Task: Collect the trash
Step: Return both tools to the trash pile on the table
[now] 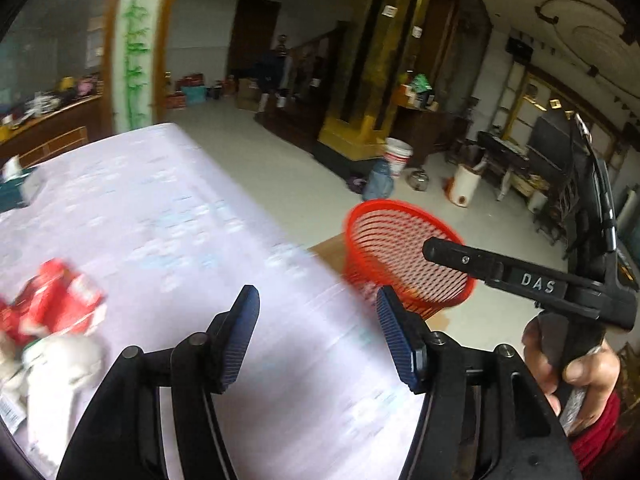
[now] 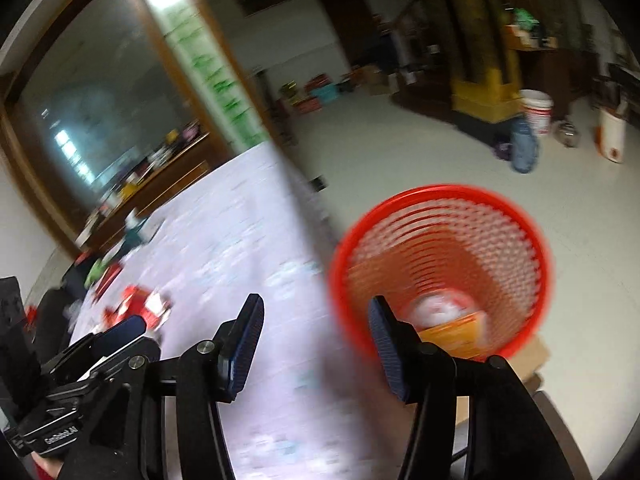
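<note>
My left gripper (image 1: 318, 320) is open and empty above the lilac tablecloth (image 1: 180, 220). To its left lie a crumpled red wrapper (image 1: 60, 300) and a white crumpled wrapper (image 1: 56, 364). A red mesh basket (image 1: 400, 240) stands past the table's right edge. My right gripper (image 2: 316, 320) is open and empty, straddling the table edge with the basket (image 2: 500, 260) just ahead to the right. Inside the basket are a white-and-red piece (image 2: 436, 312) and an orange box (image 2: 456, 334). The red wrapper (image 2: 140, 304) also shows in the right wrist view, blurred.
A hand (image 1: 572, 360) holds the right gripper's handle by the basket. A teal tissue box (image 1: 16, 192) sits at the table's far left. The basket rests on cardboard (image 2: 534, 354). A white bucket (image 1: 396, 156) and an orange-and-white container (image 1: 464, 188) stand on the floor.
</note>
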`<state>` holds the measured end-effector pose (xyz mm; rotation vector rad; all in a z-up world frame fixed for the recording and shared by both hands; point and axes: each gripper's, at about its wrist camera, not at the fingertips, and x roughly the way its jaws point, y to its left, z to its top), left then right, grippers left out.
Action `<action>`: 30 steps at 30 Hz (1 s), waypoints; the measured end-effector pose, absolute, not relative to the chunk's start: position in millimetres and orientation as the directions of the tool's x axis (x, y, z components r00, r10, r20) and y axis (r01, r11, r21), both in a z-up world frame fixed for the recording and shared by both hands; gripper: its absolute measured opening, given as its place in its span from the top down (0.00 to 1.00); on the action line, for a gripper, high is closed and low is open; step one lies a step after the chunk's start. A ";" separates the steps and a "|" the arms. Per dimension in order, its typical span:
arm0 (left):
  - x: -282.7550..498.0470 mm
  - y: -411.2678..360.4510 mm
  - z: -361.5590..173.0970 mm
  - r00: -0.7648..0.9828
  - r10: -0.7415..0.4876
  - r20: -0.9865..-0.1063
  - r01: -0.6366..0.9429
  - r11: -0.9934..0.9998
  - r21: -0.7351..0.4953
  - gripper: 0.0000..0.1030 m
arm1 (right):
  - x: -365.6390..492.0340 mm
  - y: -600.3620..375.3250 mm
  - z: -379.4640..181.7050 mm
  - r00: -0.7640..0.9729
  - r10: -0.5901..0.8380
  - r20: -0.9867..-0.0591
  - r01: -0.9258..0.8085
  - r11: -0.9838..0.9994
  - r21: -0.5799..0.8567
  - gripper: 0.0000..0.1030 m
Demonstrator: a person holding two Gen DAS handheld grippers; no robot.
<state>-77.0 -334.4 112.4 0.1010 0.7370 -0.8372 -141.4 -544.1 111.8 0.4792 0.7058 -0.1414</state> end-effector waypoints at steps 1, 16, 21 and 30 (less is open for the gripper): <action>-76.9 -319.6 111.4 0.458 -0.625 -0.632 0.692 0.697 -0.188 0.42 | -135.5 -530.1 111.0 0.750 0.055 -0.659 0.257 0.894 0.367 0.43; -66.6 -83.2 89.3 0.668 -0.357 -0.653 0.359 0.923 -0.138 0.30 | -92.5 -388.6 86.0 0.633 0.273 -0.725 -0.021 0.942 0.336 0.42; -39.1 -27.7 83.2 0.695 -0.296 -0.655 0.292 0.949 -0.120 0.28 | -89.0 -368.3 82.1 0.615 0.294 -0.732 -0.056 0.942 0.331 0.40; 25.2 -17.4 44.4 0.483 -0.495 -0.723 0.407 0.857 -0.315 0.25 | -92.6 -359.5 79.3 0.604 0.295 -0.740 -0.060 0.943 0.327 0.40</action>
